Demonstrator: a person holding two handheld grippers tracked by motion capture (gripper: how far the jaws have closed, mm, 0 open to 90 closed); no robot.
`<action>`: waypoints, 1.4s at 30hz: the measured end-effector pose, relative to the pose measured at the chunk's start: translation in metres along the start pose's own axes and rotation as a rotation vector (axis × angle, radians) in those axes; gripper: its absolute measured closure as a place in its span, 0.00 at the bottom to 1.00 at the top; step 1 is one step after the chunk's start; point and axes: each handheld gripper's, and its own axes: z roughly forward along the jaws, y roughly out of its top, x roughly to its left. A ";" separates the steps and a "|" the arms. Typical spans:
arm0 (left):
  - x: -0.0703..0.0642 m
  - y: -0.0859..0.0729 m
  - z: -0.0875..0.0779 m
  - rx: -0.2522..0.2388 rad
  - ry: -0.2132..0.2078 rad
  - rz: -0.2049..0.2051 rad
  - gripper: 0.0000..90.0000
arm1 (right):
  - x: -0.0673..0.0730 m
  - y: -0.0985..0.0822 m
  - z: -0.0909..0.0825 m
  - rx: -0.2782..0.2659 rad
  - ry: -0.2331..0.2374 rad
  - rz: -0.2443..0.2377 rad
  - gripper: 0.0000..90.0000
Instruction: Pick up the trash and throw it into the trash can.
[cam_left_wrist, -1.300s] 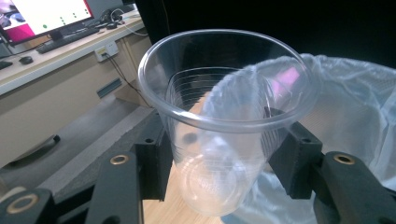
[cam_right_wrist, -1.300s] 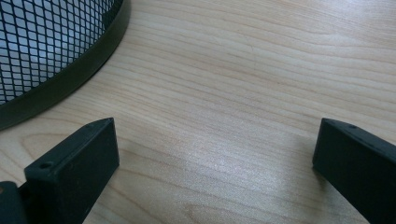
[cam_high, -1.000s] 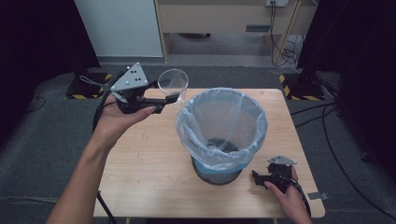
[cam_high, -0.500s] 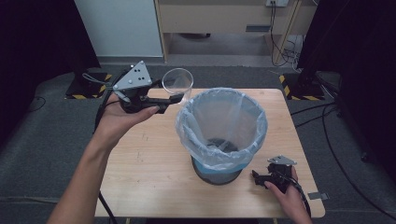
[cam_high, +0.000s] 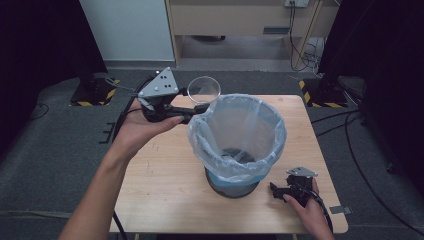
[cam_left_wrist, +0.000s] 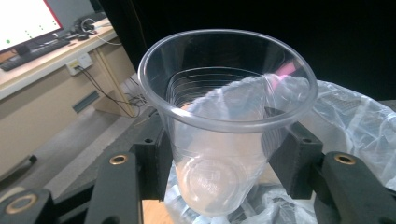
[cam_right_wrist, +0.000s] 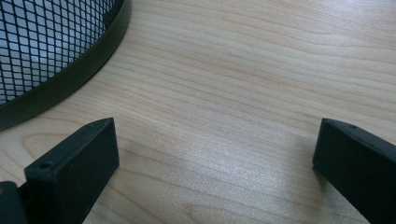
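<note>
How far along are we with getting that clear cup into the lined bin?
Done: the left tongs are shut on the clear plastic cup, lifted off the table. In hand: the cup, held upright, is at the bin's far left rim, not yet over the opening. Left: carry it over the bag liner and release. The right tongs rest open on the table beside the bin's mesh base.

The lined bin (cam_high: 235, 145) blocks the table's (cam_high: 165, 200) middle; bare wood lies free left and front.
</note>
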 end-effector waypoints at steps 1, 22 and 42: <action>-0.002 0.000 0.004 0.012 -0.007 0.003 0.50 | 0.000 0.000 0.000 0.000 0.002 -0.002 0.00; -0.010 -0.003 0.025 0.023 -0.058 -0.012 0.49 | 0.000 0.000 0.000 0.000 0.002 -0.004 0.00; -0.015 -0.016 0.048 0.127 -0.114 -0.030 0.47 | 0.000 0.000 0.000 0.000 0.004 -0.005 0.00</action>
